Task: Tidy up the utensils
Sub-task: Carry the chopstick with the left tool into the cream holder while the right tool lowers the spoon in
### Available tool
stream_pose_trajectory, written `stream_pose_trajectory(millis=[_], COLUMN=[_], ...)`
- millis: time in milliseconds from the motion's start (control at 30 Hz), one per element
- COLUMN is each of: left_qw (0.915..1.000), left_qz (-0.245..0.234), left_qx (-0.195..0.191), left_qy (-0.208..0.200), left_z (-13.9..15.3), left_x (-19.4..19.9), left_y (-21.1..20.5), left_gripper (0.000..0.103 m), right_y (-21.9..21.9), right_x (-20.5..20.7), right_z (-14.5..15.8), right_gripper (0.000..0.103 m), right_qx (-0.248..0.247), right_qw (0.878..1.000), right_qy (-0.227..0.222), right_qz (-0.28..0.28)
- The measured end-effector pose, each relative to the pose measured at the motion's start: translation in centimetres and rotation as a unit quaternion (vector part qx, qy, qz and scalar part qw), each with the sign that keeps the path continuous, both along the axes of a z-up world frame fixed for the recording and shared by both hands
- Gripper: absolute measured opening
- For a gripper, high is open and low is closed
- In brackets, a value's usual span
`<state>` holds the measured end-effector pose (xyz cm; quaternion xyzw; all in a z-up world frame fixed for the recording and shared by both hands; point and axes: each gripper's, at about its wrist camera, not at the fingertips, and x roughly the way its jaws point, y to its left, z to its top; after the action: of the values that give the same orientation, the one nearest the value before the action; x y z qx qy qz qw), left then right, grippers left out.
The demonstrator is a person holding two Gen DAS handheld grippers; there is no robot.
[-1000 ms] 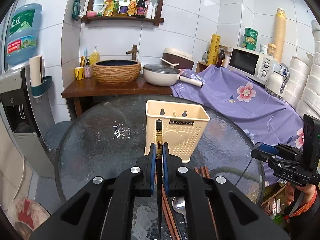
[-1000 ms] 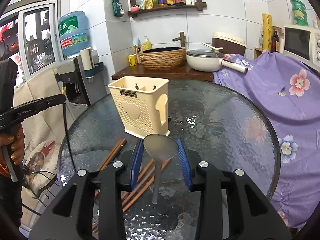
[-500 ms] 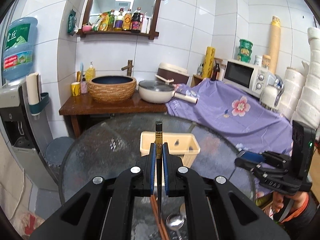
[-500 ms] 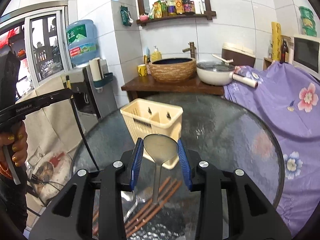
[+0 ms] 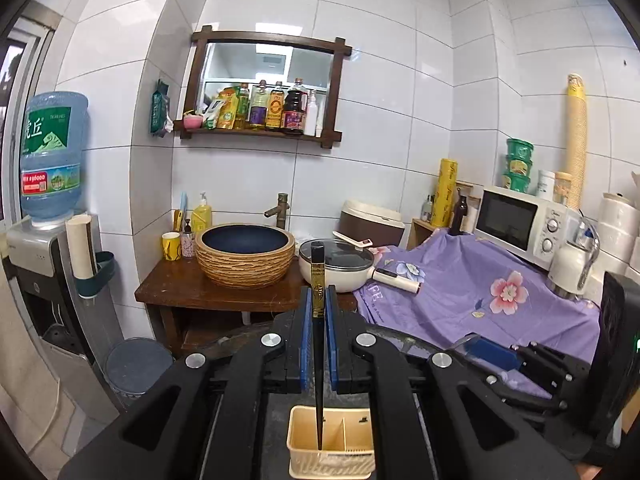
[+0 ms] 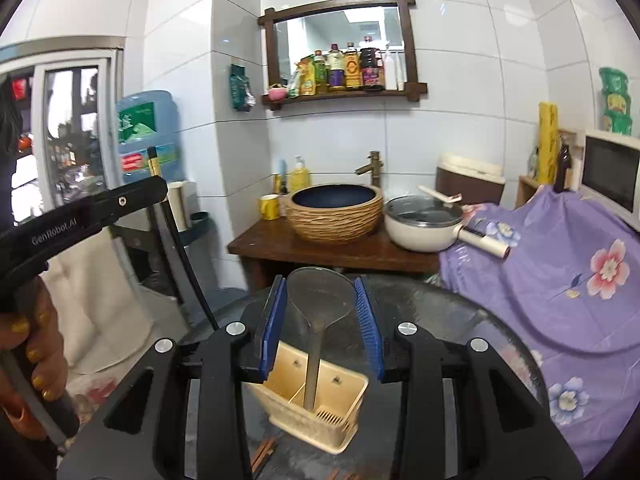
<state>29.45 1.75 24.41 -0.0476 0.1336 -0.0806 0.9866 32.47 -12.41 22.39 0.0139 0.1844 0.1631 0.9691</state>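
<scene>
My left gripper (image 5: 317, 300) is shut on a black chopstick (image 5: 318, 344) held upright. The chopstick's lower tip hangs over the left compartment of the cream utensil holder (image 5: 332, 456), seen from above. My right gripper (image 6: 320, 292) is shut on the bowl of a metal spoon (image 6: 320, 300). The spoon's handle points down into the right compartment of the utensil holder (image 6: 312, 408). The left gripper with its chopstick (image 6: 154, 168) also shows at the left of the right wrist view. The right gripper (image 5: 492, 354) shows at the right of the left wrist view.
The holder stands on a round glass table (image 6: 472, 332). Brown chopsticks (image 6: 264, 452) lie on the table in front of it. Behind are a wooden stand with a woven basin (image 5: 245, 254), a white pan (image 5: 340, 268), a purple flowered cloth (image 5: 480, 292) and a water dispenser (image 5: 44, 248).
Both grippers have risen and moved over the holder, which now sits below them. The chopstick tip and spoon handle now point down into the holder's compartments.
</scene>
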Motion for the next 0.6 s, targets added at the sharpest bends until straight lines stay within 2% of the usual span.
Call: stream_pose_trajectory(millis=[67,233,433,600], left_qw=[1.0000,0.9998,0.9983,0.9961], left_qz=[0.006,0.012,0.020,0.018], left_qx=[-0.003,-0.002,0.009,0.013], left_qy=[-0.002,0.018,0.054,0.085], left_z=[-0.7,-4.6,-8.7,-11.8], left_x=[0.8,2.2,3.5,4.1], left_y=[-0.2,-0.5,0.0,0.3], left_gripper=[0.007,0.007,0.007,0.007], right_y=[0.5,1.2,1.4,1.8], right_x=[0.8,2.2,3.3,2.8], right_z=[-0.9,-5.2,-10.1,-12.7], right_gripper=[0.036,0.036,0.036,0.036], right_qx=[-0.003,-0.021,-0.026,-0.034], right_qw=[1.000,1.000,0.999,0.998], right_qy=[0.004,0.014,0.046,0.056], right_qz=[-0.005,-0.018,-0.013,-0.009])
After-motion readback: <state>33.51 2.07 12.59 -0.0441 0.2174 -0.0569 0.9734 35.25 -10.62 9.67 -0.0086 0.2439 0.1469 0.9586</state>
